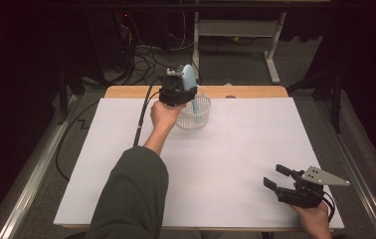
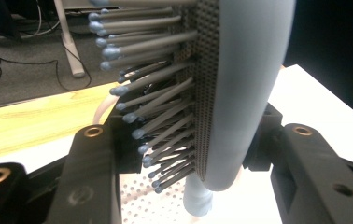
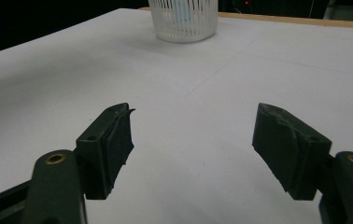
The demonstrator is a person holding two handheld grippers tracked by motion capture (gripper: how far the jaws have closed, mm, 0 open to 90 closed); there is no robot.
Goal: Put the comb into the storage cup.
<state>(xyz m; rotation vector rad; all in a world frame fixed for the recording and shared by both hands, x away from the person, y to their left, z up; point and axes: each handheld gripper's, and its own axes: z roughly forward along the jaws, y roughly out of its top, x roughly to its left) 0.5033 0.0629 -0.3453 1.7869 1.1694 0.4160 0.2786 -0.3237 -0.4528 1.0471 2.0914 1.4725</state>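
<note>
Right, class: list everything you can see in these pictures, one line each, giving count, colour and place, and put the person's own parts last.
Hairbrush: one, pale blue with grey bristles, upright, handle down inside the basket.
Basket: one, clear white slatted plastic, far middle of the sheet.
White sheet: one, covering most of the tabletop.
Table: one, light wood, edge showing along the far side.
Left gripper: one, black, clamped on the hairbrush head above the basket.
Right gripper: one, black with a grey plate, jaws apart, near right corner.
Hand: two, one on each gripper; the left arm has a dark green sleeve.

open white table (image 1: 235, 164), basket (image 1: 194, 114) at far edge
</note>
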